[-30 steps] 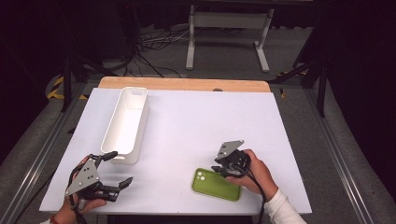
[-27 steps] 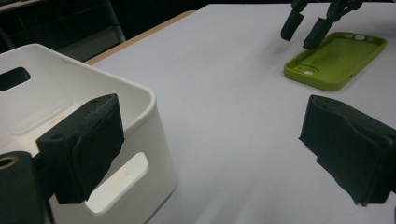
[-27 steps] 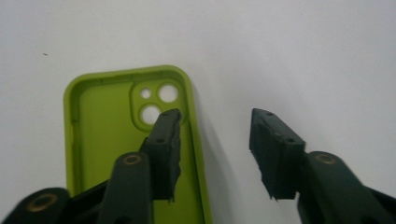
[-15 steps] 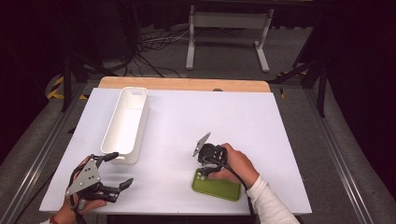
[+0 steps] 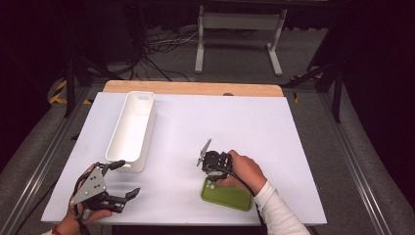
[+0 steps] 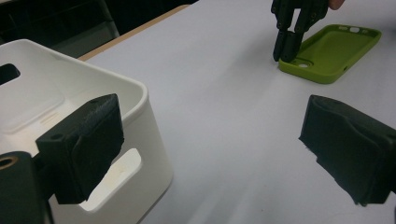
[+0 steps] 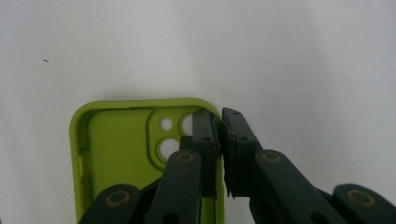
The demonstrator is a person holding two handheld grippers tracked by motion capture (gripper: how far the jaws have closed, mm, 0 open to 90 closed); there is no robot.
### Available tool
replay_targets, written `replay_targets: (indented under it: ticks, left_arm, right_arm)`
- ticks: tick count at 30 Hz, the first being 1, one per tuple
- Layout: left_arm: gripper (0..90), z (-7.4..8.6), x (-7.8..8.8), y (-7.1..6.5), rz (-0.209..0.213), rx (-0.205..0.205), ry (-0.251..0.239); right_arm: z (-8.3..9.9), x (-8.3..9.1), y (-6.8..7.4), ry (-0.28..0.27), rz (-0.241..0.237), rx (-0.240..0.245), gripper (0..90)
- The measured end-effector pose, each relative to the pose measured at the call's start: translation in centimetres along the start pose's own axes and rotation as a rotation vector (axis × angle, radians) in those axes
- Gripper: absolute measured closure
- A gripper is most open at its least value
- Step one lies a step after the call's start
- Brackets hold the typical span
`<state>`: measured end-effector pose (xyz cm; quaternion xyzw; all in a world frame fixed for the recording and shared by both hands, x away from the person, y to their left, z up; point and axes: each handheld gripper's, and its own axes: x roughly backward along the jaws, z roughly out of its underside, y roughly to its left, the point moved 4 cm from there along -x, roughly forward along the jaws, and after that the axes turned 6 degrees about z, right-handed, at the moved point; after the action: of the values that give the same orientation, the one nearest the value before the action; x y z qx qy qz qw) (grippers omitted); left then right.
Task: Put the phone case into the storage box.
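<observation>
A lime-green phone case (image 5: 231, 197) lies hollow side up near the table's front edge, its camera cut-outs toward the left. My right gripper (image 5: 211, 182) points down at that end. In the right gripper view, one jaw is inside the case (image 7: 116, 149) and one outside, and the gripper (image 7: 219, 119) is shut on the rim at the camera corner. My left gripper (image 5: 128, 178) hovers open and holds nothing at the front left, just before the near end of the white bin (image 5: 132, 128). The left gripper view shows the bin's rim (image 6: 140, 91), the case (image 6: 334, 49) and the right gripper (image 6: 286, 50) farther off.
The long white bin is empty and runs front to back on the left of the white table (image 5: 230, 122). A wooden strip (image 5: 195, 88) borders the table's far edge. Beyond it are a dark floor, cables and a metal stand (image 5: 240, 29).
My right gripper has moved left along the case, tipped down, and closed on its rim at the camera end. The left gripper has stayed in place, open.
</observation>
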<state>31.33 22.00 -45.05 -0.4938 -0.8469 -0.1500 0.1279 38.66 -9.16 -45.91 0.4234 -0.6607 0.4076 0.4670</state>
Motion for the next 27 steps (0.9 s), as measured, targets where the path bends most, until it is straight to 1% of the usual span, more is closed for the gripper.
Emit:
replay_targets:
  ticks: [4, 5, 8, 9, 10, 11, 13, 14, 15, 17, 19, 20, 22, 23, 25, 27]
  left_arm:
    - [6.7, 0.0, -0.1, 0.0, 0.001, 0.004, 0.004]
    - [7.1, 0.1, -0.1, -0.1, 0.005, 0.006, 0.008]
    - [7.1, 0.1, -0.1, -0.1, 0.006, 0.005, 0.009]
    - [7.2, 0.1, -0.1, -0.1, 0.007, 0.005, 0.009]
    - [7.2, 0.1, -0.1, -0.1, 0.008, 0.006, 0.01]
    - [7.2, 0.1, -0.1, -0.1, 0.007, 0.005, 0.007]
    - [7.2, 0.1, -0.1, -0.1, 0.005, 0.003, 0.007]
    - [7.2, 0.0, -0.1, 0.0, 0.006, 0.002, 0.011]
    - [7.2, 0.0, -0.1, -0.1, 0.006, 0.005, 0.009]
    - [7.2, 0.0, -0.1, -0.1, 0.006, 0.005, 0.009]
    - [7.3, 0.0, -0.1, -0.1, 0.002, 0.002, 0.008]
    - [7.3, 0.0, -0.1, -0.1, 0.001, 0.002, 0.008]
    - [7.3, 0.0, -0.1, -0.1, 0.0, 0.004, 0.007]
    - [7.3, 0.0, -0.1, -0.1, -0.001, 0.004, 0.007]
    - [7.3, -0.1, -0.1, -0.1, -0.004, -0.002, 0.013]
    - [7.3, -0.1, -0.1, -0.1, 0.0, 0.003, 0.009]
  right_arm:
    - [-0.1, 0.0, 0.3, 0.012, 0.031, 0.025, 86.7]
    - [-0.1, 0.0, 0.4, 0.021, 0.057, 0.035, 88.3]
    - [-0.1, 0.0, 0.4, 0.006, 0.067, 0.038, 88.5]
    - [0.0, 0.1, 0.6, -0.01, 0.069, 0.039, 88.6]
    - [0.0, 0.1, 0.6, -0.01, 0.069, 0.039, 88.6]
    - [0.0, 0.2, 0.6, -0.022, 0.074, 0.039, 88.7]
    - [0.2, 0.9, 0.6, -0.061, 0.085, 0.02, 88.8]
    - [0.3, 1.7, 0.5, -0.105, 0.106, -0.001, 88.8]
    - [0.3, 1.7, 0.5, -0.105, 0.106, -0.001, 88.8]
    - [0.4, 2.3, 0.1, -0.153, 0.135, -0.021, 88.8]
    - [0.6, 2.8, -0.1, -0.186, 0.154, -0.038, 88.8]
    - [0.7, 3.1, -0.4, -0.21, 0.169, -0.058, 88.8]
    - [0.9, 3.6, -0.7, -0.246, 0.191, -0.075, 88.8]
    - [1.0, 3.9, -0.8, -0.271, 0.205, -0.092, 88.8]
    - [1.1, 4.4, -1.0, -0.306, 0.22, -0.106, 88.8]
    - [1.2, 4.9, -1.3, -0.346, 0.238, -0.135, 88.8]
